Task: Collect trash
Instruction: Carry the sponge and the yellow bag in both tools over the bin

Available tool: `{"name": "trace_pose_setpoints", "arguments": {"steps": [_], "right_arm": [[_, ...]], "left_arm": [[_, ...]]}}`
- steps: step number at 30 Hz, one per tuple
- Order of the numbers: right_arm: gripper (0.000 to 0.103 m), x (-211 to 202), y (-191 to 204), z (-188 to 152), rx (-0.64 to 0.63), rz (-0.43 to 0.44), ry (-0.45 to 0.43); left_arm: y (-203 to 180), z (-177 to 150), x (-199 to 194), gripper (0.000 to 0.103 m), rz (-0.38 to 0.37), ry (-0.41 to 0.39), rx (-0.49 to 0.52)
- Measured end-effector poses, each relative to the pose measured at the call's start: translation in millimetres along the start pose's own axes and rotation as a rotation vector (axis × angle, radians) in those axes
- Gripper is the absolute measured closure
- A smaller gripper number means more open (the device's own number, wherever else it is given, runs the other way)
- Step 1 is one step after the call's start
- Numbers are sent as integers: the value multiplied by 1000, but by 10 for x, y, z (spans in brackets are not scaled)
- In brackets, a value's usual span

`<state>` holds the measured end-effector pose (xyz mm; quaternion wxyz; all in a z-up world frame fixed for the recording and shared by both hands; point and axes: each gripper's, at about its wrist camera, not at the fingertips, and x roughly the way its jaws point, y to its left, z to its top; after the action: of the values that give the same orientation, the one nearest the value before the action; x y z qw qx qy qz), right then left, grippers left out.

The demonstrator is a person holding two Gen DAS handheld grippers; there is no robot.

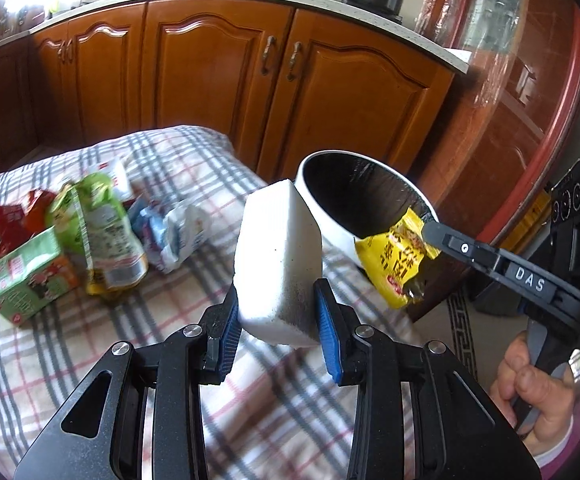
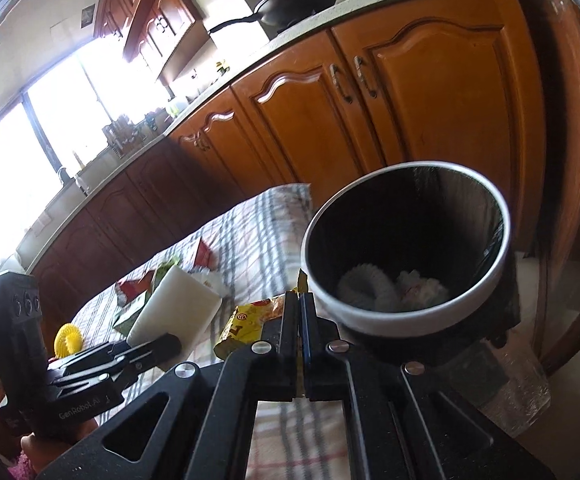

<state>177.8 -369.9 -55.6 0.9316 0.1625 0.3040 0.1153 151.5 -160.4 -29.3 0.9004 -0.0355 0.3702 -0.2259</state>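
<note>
My left gripper (image 1: 277, 312) is shut on a white foam block (image 1: 279, 256), its blue pads pressing on both sides, above the checked cloth. The block (image 2: 177, 308) and the left gripper (image 2: 145, 354) also show in the right wrist view. My right gripper (image 2: 300, 300) is shut on a yellow snack wrapper (image 2: 245, 322). In the left wrist view the right gripper (image 1: 428, 227) holds the wrapper (image 1: 394, 262) against the near rim of the white bin (image 1: 332, 222). The bin (image 2: 370, 312) has a black liner, with white crumpled paper at the bottom.
More trash lies on the checked cloth (image 1: 149, 320) to the left: a green carton (image 1: 25, 276), a green and yellow pouch (image 1: 97, 236), a white and blue wrapper (image 1: 173, 236), red wrappers (image 1: 7, 224). A yellow round item (image 2: 67, 340) lies near the left gripper. Wooden cabinets (image 1: 209, 72) stand behind. A person's hand (image 1: 530, 384) grips the right tool.
</note>
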Motion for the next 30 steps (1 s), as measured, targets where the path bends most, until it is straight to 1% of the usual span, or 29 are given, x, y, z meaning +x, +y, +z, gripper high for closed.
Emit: {"name": "trace_pose_setpoints", "arguments": {"steps": [7,14,23,30], "right_arm": [[102,-119,-239,209,13,-52,-44],[102,-112,-446,376,18,-100,-67],[102,-36,-640,509,16,-148,-75],[102,42,-729,606,8,-174,-71]], "left_arm": [[-229,171,183,70,-32,11,44],[-463,352,382,70,-54,24,81],[-679,561,660,70,-53,46,127],[-750,651,816,70,-51,59,134]]}}
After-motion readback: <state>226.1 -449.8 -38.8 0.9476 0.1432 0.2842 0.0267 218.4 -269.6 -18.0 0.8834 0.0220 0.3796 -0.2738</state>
